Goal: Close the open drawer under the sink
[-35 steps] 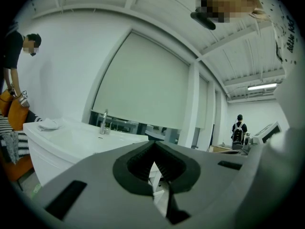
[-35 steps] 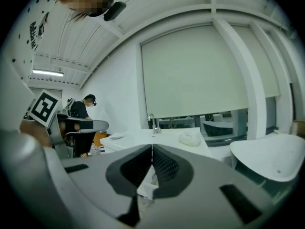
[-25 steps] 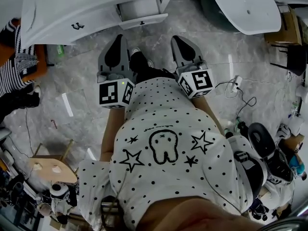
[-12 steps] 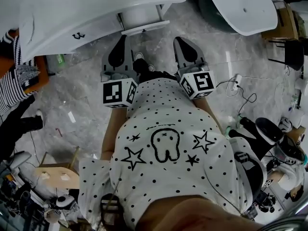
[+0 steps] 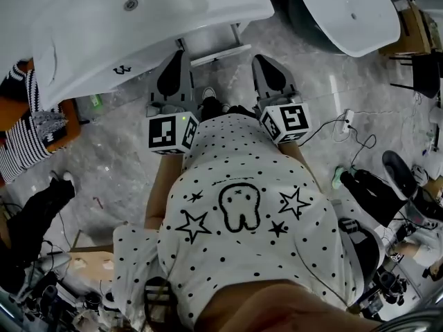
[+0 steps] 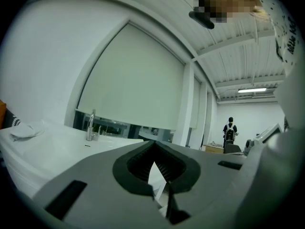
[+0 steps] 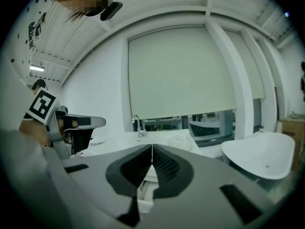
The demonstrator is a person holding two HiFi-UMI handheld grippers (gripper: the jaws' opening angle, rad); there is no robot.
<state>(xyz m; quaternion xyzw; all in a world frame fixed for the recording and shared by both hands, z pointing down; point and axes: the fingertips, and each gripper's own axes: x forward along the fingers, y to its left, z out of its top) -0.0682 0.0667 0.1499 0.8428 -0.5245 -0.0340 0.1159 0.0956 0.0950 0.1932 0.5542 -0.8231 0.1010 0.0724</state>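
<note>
Over the last second you have walked both tools in towards the white sink cabinet [image 5: 138, 26]: in the head view it has slid down the picture. The white open drawer under the sink [image 5: 220, 52] now lies just past the tips, between the 2 tools, where before it was well clear of them. It juts out from under the basin, so I judge the closing push not yet begun. The approach looks almost done.

Your left gripper [image 5: 178, 55] is clenched with nothing in it. Its own view shows the 2 dark ribbed pads meeting at the tip, with only a small gap behind. Your right gripper [image 5: 259, 59] is likewise closed and empty, and the drawer [image 7: 143, 192] shows just below and beyond its pads.

You hold both tools out in front of your chest, side by side and a little apart. Both point at the cabinet, the left about level and the right tipped slightly down. The 2 marker cubes sit nearest your body, and neither tip appears to touch the drawer front yet
</note>
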